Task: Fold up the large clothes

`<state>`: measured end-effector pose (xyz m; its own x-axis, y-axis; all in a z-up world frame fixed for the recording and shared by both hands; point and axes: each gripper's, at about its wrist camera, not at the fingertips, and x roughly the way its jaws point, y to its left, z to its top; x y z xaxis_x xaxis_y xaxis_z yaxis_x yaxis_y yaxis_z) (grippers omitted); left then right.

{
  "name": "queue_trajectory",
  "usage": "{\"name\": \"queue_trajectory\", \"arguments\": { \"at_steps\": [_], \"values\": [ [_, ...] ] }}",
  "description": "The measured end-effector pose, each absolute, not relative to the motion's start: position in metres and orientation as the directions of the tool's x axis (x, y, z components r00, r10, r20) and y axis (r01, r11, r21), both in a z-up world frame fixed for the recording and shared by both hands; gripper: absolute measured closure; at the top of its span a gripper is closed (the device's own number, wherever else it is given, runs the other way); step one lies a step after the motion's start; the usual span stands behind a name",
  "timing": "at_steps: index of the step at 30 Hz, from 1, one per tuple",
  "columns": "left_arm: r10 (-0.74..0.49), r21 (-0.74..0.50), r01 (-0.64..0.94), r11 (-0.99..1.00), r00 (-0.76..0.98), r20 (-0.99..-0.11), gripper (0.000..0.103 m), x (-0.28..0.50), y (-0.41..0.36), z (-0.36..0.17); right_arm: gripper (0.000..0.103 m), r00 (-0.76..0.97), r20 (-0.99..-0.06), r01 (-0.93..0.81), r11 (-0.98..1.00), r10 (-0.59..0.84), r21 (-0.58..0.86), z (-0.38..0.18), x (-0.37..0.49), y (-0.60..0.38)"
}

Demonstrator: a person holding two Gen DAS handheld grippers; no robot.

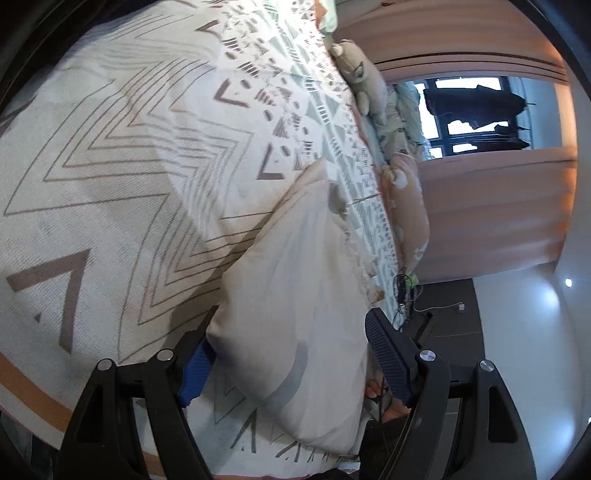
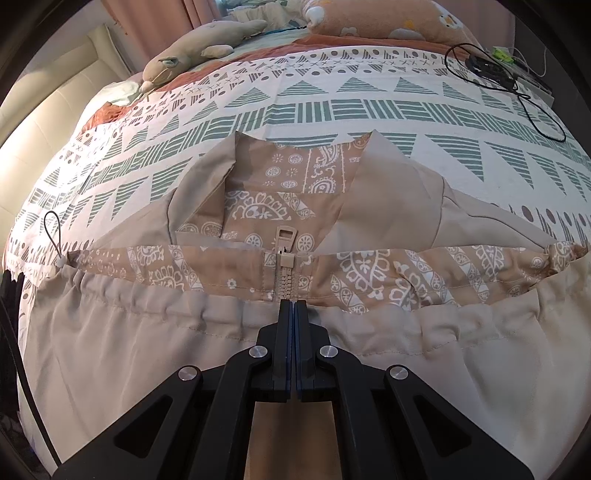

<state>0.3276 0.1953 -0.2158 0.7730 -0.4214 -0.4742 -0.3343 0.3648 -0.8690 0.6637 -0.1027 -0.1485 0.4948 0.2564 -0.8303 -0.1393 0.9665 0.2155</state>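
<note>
— Fingers together on your right gripper [image 2: 294, 306], clamped on the beige jacket [image 2: 147, 350] right at the zipper [image 2: 285, 275], along the gathered hem.

— And your left gripper [image 1: 291, 354]?

— Jaws apart, blue pads either side of a pale fold of that jacket, which lies between them on the patterned bedspread [image 1: 110, 166]; whether the pads touch the cloth, you can't tell.

— Further out?

— Your jacket lies open on the bed, paisley lining [image 2: 258, 206] showing. Beyond it, a black cable [image 2: 532, 99] at right, a plush toy [image 2: 192, 51] at left, an orange pillow [image 2: 388, 22] by the curtains.
</note>
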Motion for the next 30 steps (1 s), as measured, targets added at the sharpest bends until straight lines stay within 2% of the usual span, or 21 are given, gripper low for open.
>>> {"name": "queue_trajectory", "arguments": {
  "at_steps": [3, 6, 12, 13, 14, 16, 18, 22, 30],
  "values": [
    [-0.419, -0.882, -0.283, 0.376, 0.797, -0.434, 0.025, 0.326, 0.197, -0.209, 0.103, 0.488, -0.832, -0.130, 0.964, 0.266, 0.231, -0.149, 0.665, -0.105],
    [-0.416, -0.857, -0.333, 0.393, 0.767, -0.489, 0.025, 0.334, 0.195, -0.217, 0.103, 0.486, -0.833, -0.126, 0.965, 0.263, 0.231, -0.149, 0.666, -0.104],
    [-0.433, -0.857, -0.355, 0.374, 0.750, -0.500, 0.027, 0.353, 0.187, -0.233, 0.103, 0.485, -0.833, -0.121, 0.964, 0.267, 0.238, -0.150, 0.667, -0.105],
    [-0.432, -0.853, -0.357, 0.380, 0.747, -0.505, 0.037, 0.355, 0.187, -0.234, 0.103, 0.483, -0.833, -0.118, 0.963, 0.268, 0.242, -0.150, 0.667, -0.104],
    [-0.426, -0.844, -0.369, 0.389, 0.740, -0.520, 0.042, 0.358, 0.186, -0.235, 0.103, 0.482, -0.834, -0.115, 0.963, 0.270, 0.245, -0.150, 0.667, -0.104],
    [-0.410, -0.824, -0.408, 0.394, 0.724, -0.554, 0.062, 0.360, 0.186, -0.239, 0.103, 0.479, -0.834, -0.113, 0.962, 0.274, 0.251, -0.150, 0.668, -0.105],
    [-0.400, -0.819, -0.424, 0.387, 0.723, -0.563, 0.075, 0.358, 0.188, -0.241, 0.103, 0.475, -0.835, -0.112, 0.960, 0.278, 0.255, -0.149, 0.668, -0.106],
    [-0.394, -0.828, -0.410, 0.383, 0.738, -0.548, 0.084, 0.355, 0.186, -0.237, 0.103, 0.447, -0.823, -0.102, 0.934, 0.351, 0.343, -0.145, 0.669, -0.116],
    [-0.378, -0.840, -0.373, 0.394, 0.767, -0.518, 0.088, 0.356, 0.177, -0.210, 0.103, 0.448, -0.751, -0.119, 0.865, 0.485, 0.487, -0.113, 0.623, -0.150]
  ]
}}
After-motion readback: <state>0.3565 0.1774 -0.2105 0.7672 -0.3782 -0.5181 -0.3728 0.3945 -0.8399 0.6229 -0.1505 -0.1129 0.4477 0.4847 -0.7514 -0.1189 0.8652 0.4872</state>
